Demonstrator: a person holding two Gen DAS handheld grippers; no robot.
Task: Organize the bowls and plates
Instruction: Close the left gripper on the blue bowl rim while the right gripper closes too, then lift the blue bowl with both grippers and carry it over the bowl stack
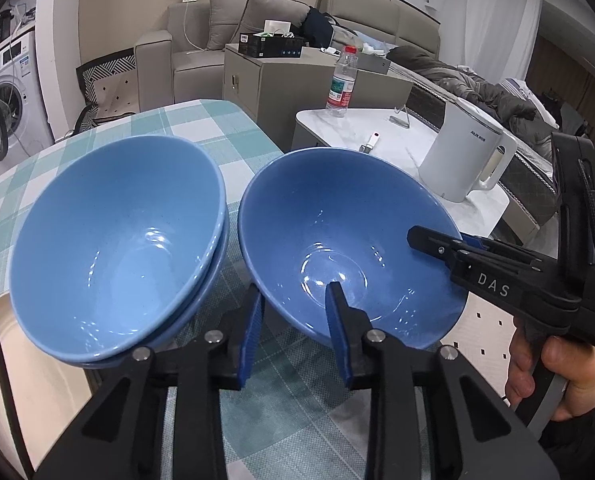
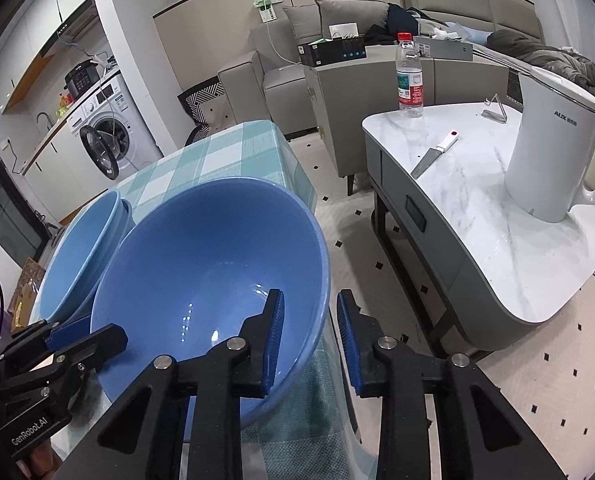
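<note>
At the right edge of the green checked tablecloth (image 1: 185, 128): single glossy blue ceramic bowl (image 1: 337, 240), rim clamped by left gripper (image 1: 295, 336) and right gripper (image 2: 310, 340); beside it, two stacked blue bowls (image 1: 117, 240).

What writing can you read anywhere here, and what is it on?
"DAS": on the right tongs.
"GenRobot.AI": on the left tongs.
"AUX": on the white kettle; the smaller marks after it are unreadable.
Water bottle label, washing machine stickers, black box: too small to read.
</note>
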